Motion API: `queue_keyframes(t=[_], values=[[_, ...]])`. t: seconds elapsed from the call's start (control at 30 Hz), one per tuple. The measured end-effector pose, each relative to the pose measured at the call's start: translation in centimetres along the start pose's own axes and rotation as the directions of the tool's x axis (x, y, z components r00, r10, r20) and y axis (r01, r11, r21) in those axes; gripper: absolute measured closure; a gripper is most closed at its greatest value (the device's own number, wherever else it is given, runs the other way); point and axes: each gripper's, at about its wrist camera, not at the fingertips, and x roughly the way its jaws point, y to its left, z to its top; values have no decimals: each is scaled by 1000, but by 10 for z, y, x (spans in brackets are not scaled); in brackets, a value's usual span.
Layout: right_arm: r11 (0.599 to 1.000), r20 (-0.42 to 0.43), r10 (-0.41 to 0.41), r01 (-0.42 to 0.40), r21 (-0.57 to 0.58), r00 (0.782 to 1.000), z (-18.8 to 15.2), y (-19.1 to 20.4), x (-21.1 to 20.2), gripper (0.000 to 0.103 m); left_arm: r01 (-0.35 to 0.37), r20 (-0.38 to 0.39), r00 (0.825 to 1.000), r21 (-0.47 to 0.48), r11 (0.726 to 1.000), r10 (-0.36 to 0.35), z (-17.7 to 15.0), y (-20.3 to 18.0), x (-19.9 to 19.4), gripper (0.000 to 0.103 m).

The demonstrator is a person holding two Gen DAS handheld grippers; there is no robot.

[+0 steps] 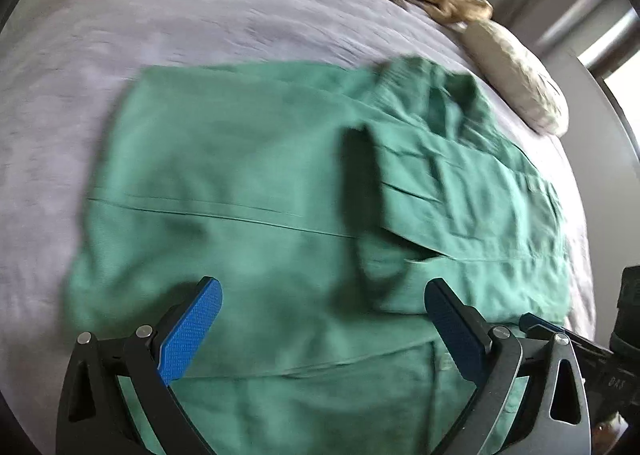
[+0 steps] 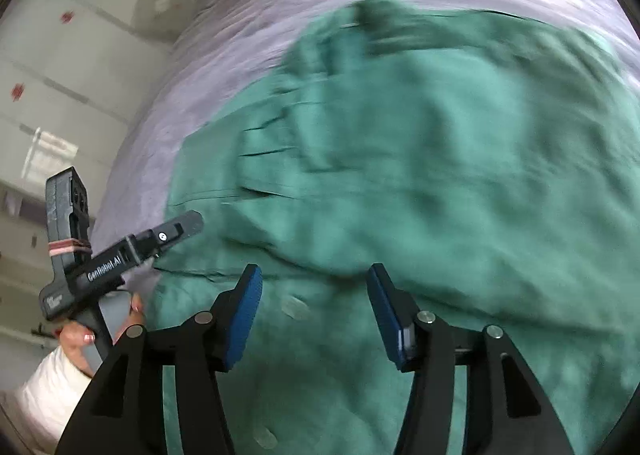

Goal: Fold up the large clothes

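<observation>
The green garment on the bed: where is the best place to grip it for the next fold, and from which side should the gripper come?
Probably the near hem of the green garment, the edge that lies just under the open left gripper. Come from the near side, low along the bedspread: there the cloth is flat and thin. The sleeve folded onto the middle makes a thicker, looser hold.

Black tool [image 2: 314, 311], blue textured pads [image 2: 244, 319], silver screws; white sleeve [image 2: 48, 383].

Green shirt [image 2: 420, 175] on lilac bedspread [image 2: 224, 55]
</observation>
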Motion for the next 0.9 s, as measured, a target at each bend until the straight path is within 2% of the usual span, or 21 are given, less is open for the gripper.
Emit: queue_keyframes(t=[0.1,0.2,0.33,0.47,0.53,0.57,0.6,0.63,0.67,0.73,0.8,0.9], values=[[994,38,6,-10,104,999,-9,-39,-35,44,9,-27,1000,25,1000,-8,1,-18,12,1],[984,131,-33,9,178,991,-4,-68,-67,44,-17,-28,999,40,999,18,2,-28,18,1],[966,227,-112,53,252,967,23,-110,-102,44,-50,-22,998,42,998,51,5,-34,23,1],[932,259,-144,43,359,955,68,-172,-101,44,-89,-26,996,48,995,90,6,-39,30,1],[914,260,-100,-14,406,960,82,-195,-89,44,-106,-24,994,57,993,107,5,-40,32,1],[895,256,-45,-75,440,966,90,-207,-77,44,-114,-24,993,62,992,116,6,-41,34,1],[859,245,46,-163,485,969,98,-220,-60,45,-122,-23,992,65,990,124,6,-43,35,1],[831,237,103,-214,514,966,100,-225,-48,58,-129,-22,991,66,989,130,6,-43,35,1],[811,227,146,-248,530,963,103,-228,-39,96,-135,-21,990,67,989,137,6,-43,35,1],[860,197,123,-204,468,973,112,-210,-32,100,-142,-16,990,65,988,144,7,-43,36,1],[933,190,19,-86,351,982,120,-186,-43,100,-152,-13,988,65,986,153,7,-44,38,1],[961,158,-116,71,269,981,128,-178,-42,100,-179,-2,984,84,980,180,7,-49,45,1]])
